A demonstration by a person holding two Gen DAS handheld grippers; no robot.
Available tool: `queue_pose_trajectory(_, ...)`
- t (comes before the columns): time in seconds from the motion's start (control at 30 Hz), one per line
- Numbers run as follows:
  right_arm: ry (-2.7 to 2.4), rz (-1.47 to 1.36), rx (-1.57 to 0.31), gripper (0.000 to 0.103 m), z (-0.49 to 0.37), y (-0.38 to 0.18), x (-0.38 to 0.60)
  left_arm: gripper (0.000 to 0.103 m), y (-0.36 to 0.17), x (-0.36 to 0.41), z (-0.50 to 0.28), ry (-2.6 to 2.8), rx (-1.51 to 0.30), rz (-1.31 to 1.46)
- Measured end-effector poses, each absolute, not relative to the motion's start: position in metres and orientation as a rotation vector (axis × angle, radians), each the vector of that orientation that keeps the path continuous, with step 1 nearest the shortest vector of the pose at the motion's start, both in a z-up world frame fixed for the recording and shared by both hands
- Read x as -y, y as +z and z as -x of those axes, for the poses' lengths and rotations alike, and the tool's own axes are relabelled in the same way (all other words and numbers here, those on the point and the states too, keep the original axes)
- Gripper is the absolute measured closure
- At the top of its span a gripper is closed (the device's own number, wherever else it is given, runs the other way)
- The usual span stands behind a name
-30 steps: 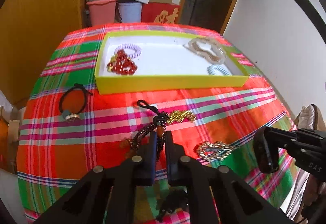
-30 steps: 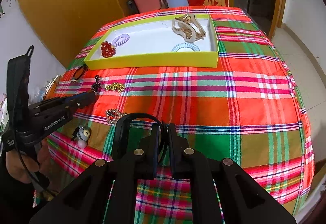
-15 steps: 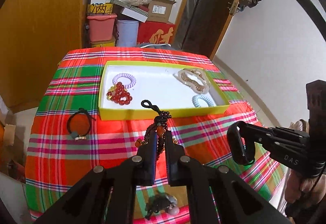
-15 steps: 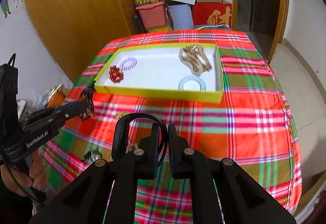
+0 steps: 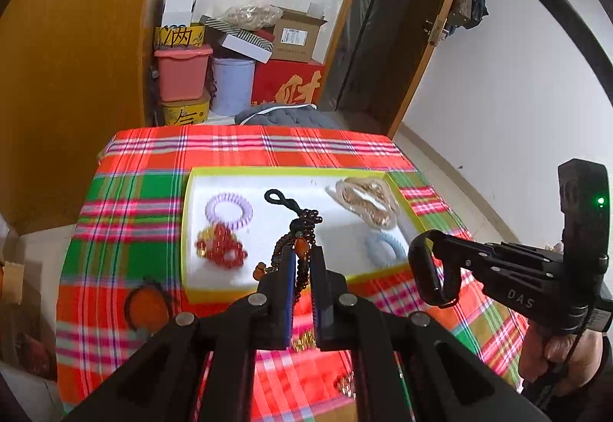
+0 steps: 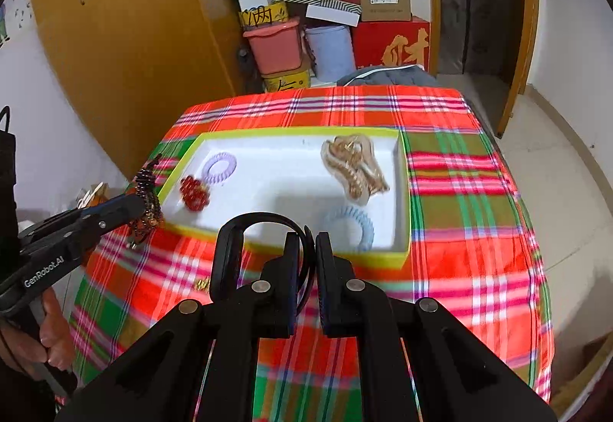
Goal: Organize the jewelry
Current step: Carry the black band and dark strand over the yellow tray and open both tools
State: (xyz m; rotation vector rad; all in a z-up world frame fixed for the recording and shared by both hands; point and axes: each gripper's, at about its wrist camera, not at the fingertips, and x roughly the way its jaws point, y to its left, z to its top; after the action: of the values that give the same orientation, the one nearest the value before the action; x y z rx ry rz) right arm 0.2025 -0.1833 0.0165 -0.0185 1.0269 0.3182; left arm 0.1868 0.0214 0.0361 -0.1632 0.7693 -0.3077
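Note:
A yellow-rimmed white tray (image 5: 281,171) (image 6: 402,253) lies on the plaid table. It holds a purple coil hair tie (image 5: 228,210), a red bead bracelet (image 5: 220,249), a beige chain (image 5: 366,200) and a blue coil hair tie (image 5: 383,248). My left gripper (image 5: 302,268) is shut on a dark bead string (image 5: 295,230) with a black cord, held in the air before the tray's near-left rim (image 6: 147,197). My right gripper (image 6: 306,249) is shut on a black band (image 6: 230,249), held above the tray's near edge (image 5: 433,272).
A black cord bracelet (image 5: 147,301) and small gold pieces (image 5: 304,339) (image 6: 203,284) lie on the plaid cloth (image 6: 459,192) near me. Boxes, a pink bin (image 6: 276,44) and a wooden cabinet (image 6: 126,31) stand behind the table.
Both grippers rose and moved forward toward the tray, each carrying its item. The bead string left the cloth and now hangs over the tray's near rim.

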Motion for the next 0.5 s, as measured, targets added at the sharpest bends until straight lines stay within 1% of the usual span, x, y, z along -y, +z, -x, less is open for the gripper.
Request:
queue_pose_trajectory(0.23,0.308,0.026,-1.043,0.095,-0.233,0.001,0.179,0.096,0.026,-0.021,-0.215,-0.314,-0.786,0.159)
queue_pose_trajectory(0.5,0.294,0.014,-1.097,0.095,-0.259,-0.03,0.174,0.096,0.005,-0.02,-0.246,-0.323,-0.822,0.155)
